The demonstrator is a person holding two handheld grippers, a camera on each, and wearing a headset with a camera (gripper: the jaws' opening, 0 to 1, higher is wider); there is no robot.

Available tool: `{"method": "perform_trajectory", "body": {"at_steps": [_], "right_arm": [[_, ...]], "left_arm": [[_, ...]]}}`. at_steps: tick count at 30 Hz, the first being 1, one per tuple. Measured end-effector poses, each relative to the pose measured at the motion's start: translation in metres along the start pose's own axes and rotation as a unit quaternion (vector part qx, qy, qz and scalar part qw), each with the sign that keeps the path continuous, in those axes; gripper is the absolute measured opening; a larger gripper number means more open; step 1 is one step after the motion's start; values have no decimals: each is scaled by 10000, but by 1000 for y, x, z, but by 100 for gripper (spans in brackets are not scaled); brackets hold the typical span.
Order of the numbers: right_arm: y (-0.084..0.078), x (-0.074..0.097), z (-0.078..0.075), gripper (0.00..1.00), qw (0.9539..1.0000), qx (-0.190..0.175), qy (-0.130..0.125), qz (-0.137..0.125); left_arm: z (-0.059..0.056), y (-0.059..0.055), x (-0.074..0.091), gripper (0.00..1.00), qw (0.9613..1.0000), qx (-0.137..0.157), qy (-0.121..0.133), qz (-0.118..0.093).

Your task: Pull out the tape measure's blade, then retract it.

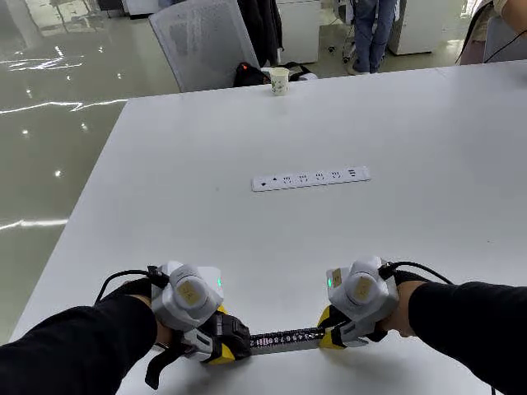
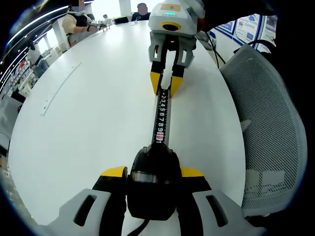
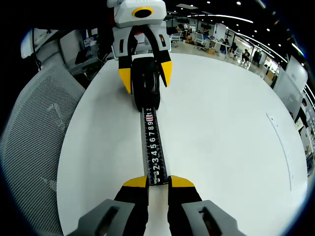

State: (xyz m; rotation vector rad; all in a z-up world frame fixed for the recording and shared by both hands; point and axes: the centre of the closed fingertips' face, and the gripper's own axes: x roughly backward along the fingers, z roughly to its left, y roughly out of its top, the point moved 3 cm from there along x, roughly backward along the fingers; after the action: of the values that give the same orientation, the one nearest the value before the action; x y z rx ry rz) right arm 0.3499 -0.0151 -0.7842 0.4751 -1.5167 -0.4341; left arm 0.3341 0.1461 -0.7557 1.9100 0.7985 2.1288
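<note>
**A:** Head view has us at the near edge of the white table, with both claws low on it. Where is our tape measure?

**B:** The tape measure sits in our left gripper, whose jaws are narrowed onto its black body from both sides. The blade runs flat along the table to our right gripper. Its yellow tips are closed on the blade's end.

**A:** How much blade do we have out?

**B:** Only a short stretch. The first run of printed numbers shows, and the two grippers are near one another.

**A:** Which step are we in, then?

**B:** We judge it to be the pull-out, in its early part. From one moment we cannot say for certain which way the blade is travelling. The retraction is not yet done.

**A:** What does the next move call for?

**B:** We should brace the case with the left and draw the right straight away along the blade's own line. The blade must stay flat so it neither twists nor buckles. For the return, we would walk the right back toward the case, not let the blade snap in. The power strip and paper cup lie well apart, farther up the table.
</note>
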Motion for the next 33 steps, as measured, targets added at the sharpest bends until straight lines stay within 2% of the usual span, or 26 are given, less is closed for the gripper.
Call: {"method": "perform_trajectory", "body": {"at_steps": [33], "right_arm": [[-14, 10, -2, 11, 10000, -57, -36, 23]], "left_arm": [[1, 1, 0, 34, 10000, 32, 19, -20]]}}
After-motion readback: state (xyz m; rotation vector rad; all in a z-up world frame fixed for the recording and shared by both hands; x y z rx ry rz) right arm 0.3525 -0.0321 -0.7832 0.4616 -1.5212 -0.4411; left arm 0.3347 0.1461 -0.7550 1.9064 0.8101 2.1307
